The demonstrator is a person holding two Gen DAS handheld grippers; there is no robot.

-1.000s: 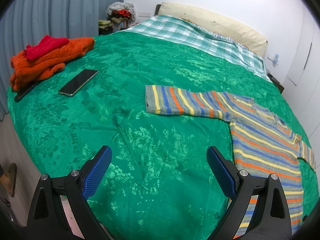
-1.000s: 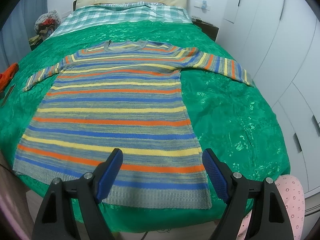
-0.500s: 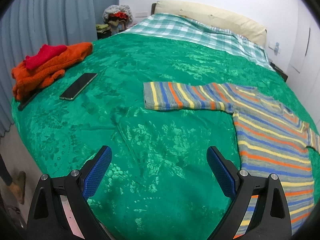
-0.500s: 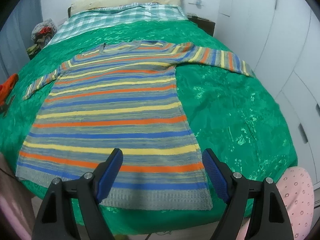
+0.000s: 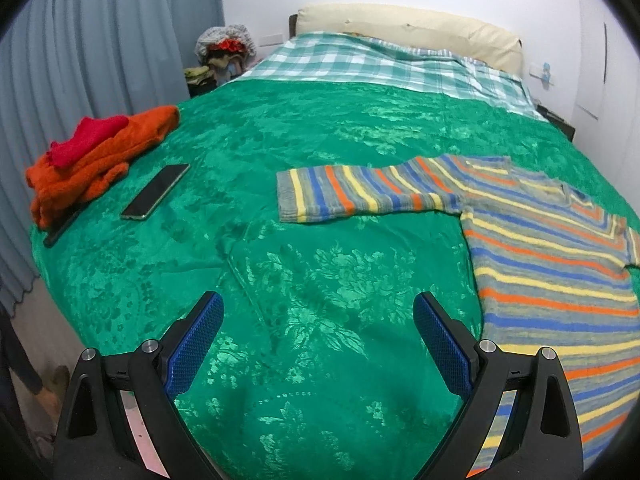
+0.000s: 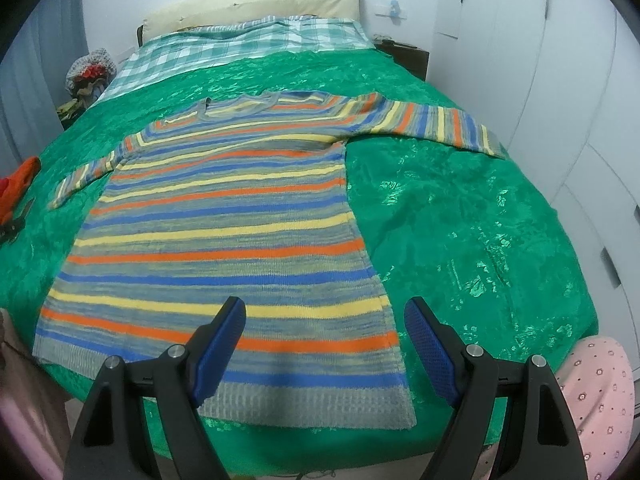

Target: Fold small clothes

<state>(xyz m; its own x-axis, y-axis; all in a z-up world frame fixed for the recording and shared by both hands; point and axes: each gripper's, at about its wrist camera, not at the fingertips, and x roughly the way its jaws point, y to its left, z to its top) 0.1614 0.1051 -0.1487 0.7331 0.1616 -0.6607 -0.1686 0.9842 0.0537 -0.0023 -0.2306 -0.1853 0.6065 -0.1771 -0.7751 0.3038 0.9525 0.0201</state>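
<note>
The striped sweater (image 6: 224,232) lies face-up and fully spread on the green bedspread (image 6: 460,216), hem at the near edge of the bed and neckline toward the checked blanket (image 6: 224,50) — a layout that looks chosen so every edge and both sleeves can be reached before any fold is made. Its two sleeves stick straight out to the sides, the left sleeve (image 5: 360,196) resting flat on the cover in the left wrist view and the right sleeve (image 6: 432,122) angled toward the wardrobe side. The right gripper (image 6: 325,344) hangs above the hem with its jaws spread wide and nothing between them; the blue pads (image 6: 220,344) straddle the lower right part of the body without touching the knit, as far as the view shows. The left gripper (image 5: 318,346) is likewise wide open and empty, over bare bedspread just left of the sweater's side edge and aimed toward that outstretched sleeve. Judging by this, the fold has not yet begun, and the sleeves are probably the first thing to bring in. A pile of orange and red clothes (image 5: 92,160) and a phone (image 5: 156,190) sit well off to the left (out of the working area, which keeps the folding space free).
</note>
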